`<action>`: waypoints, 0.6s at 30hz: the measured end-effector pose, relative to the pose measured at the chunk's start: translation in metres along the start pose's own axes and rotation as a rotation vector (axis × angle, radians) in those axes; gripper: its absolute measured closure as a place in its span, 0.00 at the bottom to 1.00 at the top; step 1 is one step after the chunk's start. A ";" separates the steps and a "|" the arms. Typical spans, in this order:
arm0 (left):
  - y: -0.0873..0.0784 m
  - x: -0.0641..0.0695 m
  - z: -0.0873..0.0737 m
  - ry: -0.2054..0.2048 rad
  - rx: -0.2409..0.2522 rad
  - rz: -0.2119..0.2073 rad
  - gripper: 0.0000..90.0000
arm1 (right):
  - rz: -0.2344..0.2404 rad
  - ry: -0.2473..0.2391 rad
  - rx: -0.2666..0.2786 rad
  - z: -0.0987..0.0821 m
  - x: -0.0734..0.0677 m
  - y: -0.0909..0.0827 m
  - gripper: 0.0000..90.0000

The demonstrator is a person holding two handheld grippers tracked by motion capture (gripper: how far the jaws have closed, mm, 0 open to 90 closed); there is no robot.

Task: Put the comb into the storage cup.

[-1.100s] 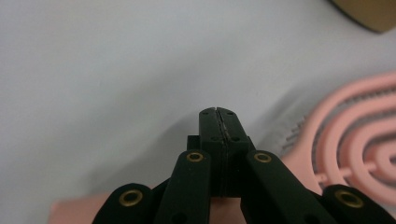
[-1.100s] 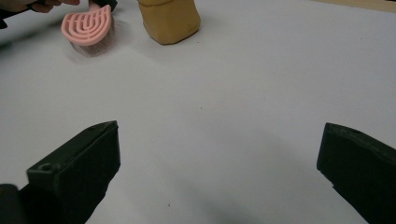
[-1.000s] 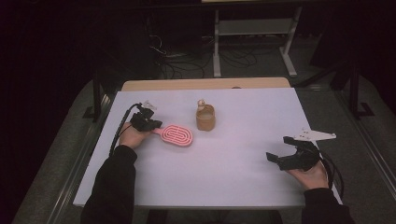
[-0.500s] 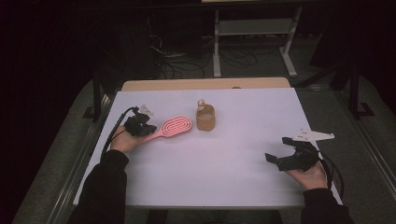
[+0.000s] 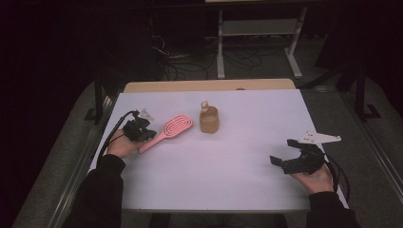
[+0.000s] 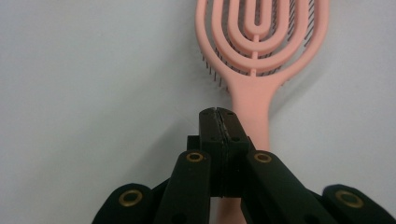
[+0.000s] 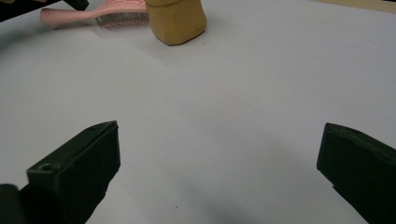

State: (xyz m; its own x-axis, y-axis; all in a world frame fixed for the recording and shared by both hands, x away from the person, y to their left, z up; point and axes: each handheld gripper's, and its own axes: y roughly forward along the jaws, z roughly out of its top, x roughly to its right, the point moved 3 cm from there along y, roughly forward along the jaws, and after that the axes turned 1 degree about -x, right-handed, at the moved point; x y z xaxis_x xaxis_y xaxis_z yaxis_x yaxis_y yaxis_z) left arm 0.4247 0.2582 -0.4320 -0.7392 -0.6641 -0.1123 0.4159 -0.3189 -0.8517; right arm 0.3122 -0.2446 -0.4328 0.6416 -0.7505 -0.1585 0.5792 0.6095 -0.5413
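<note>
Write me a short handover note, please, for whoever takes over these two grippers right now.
Left gripper: jaws shut with nothing between them, over the handle of the pink hairbrush.
Right gripper: jaws open and empty, resting at the table's right side.
Things: the brush lies flat, bristles down, just left of the small tan jar.
Done: nothing is held.
Left: probably gripping the brush by its handle.
</note>
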 end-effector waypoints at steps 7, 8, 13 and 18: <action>-0.011 0.002 0.002 0.020 0.001 -0.028 1.00 | 0.001 0.000 -0.003 0.000 0.000 0.000 0.00; -0.012 0.002 0.002 0.027 -0.002 -0.036 1.00 | 0.002 0.000 -0.003 0.000 -0.001 0.000 0.00; -0.018 0.002 0.005 0.051 0.001 -0.075 1.00 | 0.002 0.001 -0.005 0.000 -0.001 0.001 0.00; -0.019 0.002 0.008 0.053 -0.001 -0.106 0.91 | 0.004 0.002 -0.006 0.000 -0.001 0.001 0.00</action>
State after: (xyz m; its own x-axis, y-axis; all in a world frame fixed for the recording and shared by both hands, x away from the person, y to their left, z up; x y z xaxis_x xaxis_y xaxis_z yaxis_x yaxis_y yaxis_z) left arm 0.4193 0.2576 -0.4115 -0.8061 -0.5897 -0.0485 0.3334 -0.3849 -0.8606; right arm 0.3121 -0.2438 -0.4335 0.6425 -0.7489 -0.1623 0.5740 0.6107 -0.5454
